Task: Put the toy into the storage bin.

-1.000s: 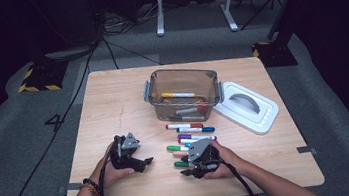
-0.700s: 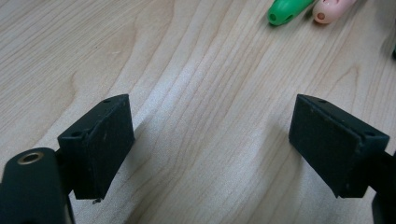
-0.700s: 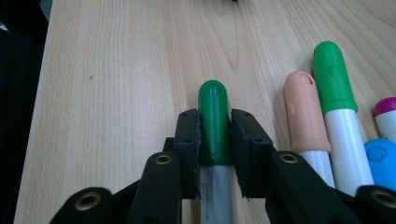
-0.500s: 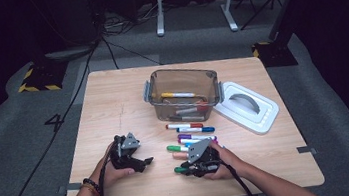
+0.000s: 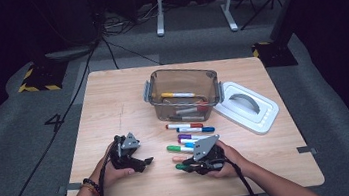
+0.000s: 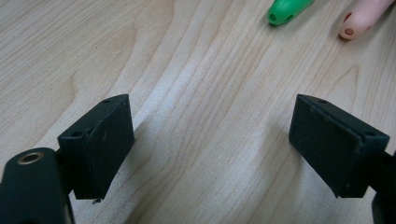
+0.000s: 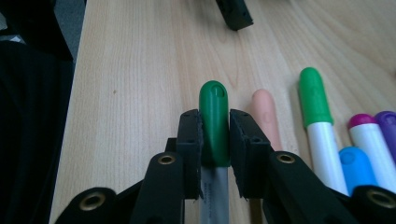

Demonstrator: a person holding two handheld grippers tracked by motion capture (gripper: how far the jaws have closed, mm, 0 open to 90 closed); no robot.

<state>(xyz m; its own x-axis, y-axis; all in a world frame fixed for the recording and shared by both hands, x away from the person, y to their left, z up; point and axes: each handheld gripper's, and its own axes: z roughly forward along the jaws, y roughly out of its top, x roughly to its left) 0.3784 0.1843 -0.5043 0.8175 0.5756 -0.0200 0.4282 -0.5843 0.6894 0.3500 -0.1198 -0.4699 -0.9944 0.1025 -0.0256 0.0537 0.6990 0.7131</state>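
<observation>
Wooden table (image 5: 113, 105), clear bin (image 5: 184, 94) near far edge, white lid (image 5: 246, 106) beside it, left gripper (image 6: 210, 154) jaws wide apart over bare wood near front edge, right gripper (image 7: 215, 140) jaws just closed, clamped on dark green marker (image 7: 214, 121) near front edge, peach marker (image 7: 265, 114) just beside

Table (image 5: 113, 105): open bin (image 5: 182, 94) at centre rear, markers inside. Lid (image 5: 246, 105) just right of bin, flat on tabletop. Row of loose markers (image 5: 190, 136) in front of bin. Left gripper (image 5: 137, 162) left of row; right gripper (image 5: 191, 166) at row's near end, 1 marker (image 7: 214, 123) between its jaws.
</observation>
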